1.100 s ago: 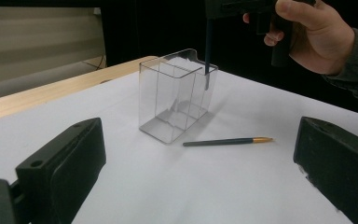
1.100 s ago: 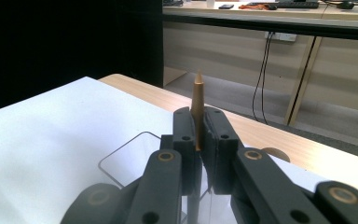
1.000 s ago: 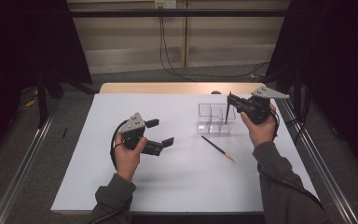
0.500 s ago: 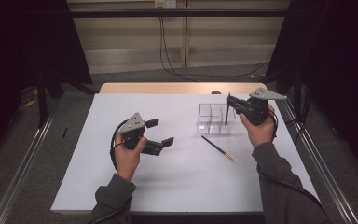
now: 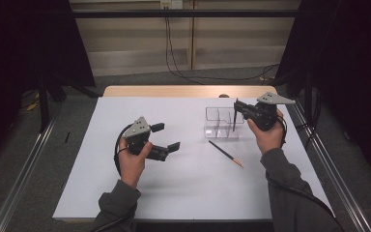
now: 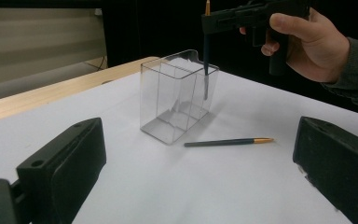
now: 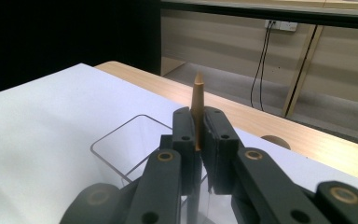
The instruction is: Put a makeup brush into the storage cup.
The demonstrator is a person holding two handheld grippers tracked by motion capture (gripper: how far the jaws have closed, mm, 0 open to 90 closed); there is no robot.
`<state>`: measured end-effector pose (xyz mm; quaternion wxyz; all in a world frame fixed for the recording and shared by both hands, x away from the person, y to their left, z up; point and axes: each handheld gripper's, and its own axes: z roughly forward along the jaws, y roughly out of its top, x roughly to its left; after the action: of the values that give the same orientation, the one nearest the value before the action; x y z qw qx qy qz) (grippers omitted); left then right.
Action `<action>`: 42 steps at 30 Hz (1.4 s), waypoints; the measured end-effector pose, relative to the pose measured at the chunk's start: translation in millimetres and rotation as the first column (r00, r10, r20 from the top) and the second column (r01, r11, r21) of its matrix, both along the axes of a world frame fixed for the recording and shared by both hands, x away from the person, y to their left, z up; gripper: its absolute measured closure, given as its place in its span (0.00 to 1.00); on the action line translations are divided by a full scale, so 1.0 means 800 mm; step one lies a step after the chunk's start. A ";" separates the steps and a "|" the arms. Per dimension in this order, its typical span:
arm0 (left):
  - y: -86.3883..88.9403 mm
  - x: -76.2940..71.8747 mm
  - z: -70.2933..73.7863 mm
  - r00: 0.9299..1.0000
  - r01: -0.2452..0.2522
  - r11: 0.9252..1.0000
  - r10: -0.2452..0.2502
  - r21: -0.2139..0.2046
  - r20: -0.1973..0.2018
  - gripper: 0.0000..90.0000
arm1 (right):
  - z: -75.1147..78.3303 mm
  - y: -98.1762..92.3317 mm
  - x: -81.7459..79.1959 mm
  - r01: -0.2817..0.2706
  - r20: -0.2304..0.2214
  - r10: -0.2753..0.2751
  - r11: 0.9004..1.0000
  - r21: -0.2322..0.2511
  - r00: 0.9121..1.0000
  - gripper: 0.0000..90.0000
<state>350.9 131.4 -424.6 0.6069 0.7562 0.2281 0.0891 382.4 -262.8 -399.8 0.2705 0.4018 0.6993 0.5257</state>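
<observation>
Pencils at a clear box on a white table.

No words or labels can be read on anything. The table (image 5: 183,193) has a white top with a strip of bare wood along its far edge, and it stands on a grey floor with black curtains at both sides and a pale wall with hanging cables behind. Two pencils are here. One dark pencil (image 6: 205,56) stands upright, its lower end down inside the clear box (image 6: 175,98), and the right gripper (image 7: 198,140) is clenched tight on it near its tan tip. The other pencil (image 5: 225,153) lies flat on the table just beside the one box. The left gripper (image 5: 164,137) rests low over the table, jaws spread wide and holding nothing.
</observation>
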 end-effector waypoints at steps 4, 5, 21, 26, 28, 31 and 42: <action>0.000 0.000 0.000 1.000 0.003 1.000 -0.003 0.006 0.003 0.03 | -0.001 0.001 0.000 0.002 -0.003 -0.002 1.000 0.001 1.000 0.93; -0.001 -0.001 0.000 1.000 -0.008 1.000 0.008 0.004 0.000 0.03 | -0.002 0.000 0.000 0.001 -0.007 -0.001 1.000 0.000 1.000 0.93; -0.001 0.000 -0.001 1.000 -0.006 1.000 0.006 0.010 -0.001 0.03 | -0.014 -0.005 -0.002 0.011 -0.036 -0.012 1.000 -0.009 0.999 0.93; -0.001 0.000 -0.001 1.000 -0.007 1.000 0.007 0.011 -0.001 0.03 | -0.017 -0.004 -0.002 0.002 -0.045 -0.003 1.000 -0.011 0.999 0.93; -0.001 0.000 -0.001 1.000 -0.008 1.000 0.008 0.015 0.001 0.03 | -0.018 -0.004 -0.002 -0.004 -0.043 0.003 1.000 -0.020 0.999 0.93; 0.000 0.000 -0.001 1.000 -0.013 1.000 0.013 0.024 0.000 0.03 | -0.019 -0.003 -0.002 -0.004 -0.052 0.003 1.000 -0.024 0.999 0.92; -0.001 0.000 -0.001 1.000 -0.009 1.000 0.009 0.015 -0.001 0.03 | -0.014 -0.006 -0.004 0.014 -0.052 -0.015 1.000 -0.027 0.999 0.65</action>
<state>350.6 130.6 -425.7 0.6007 0.7597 0.2310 0.0932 379.5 -267.4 -411.3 0.2614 0.4168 0.7100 0.5038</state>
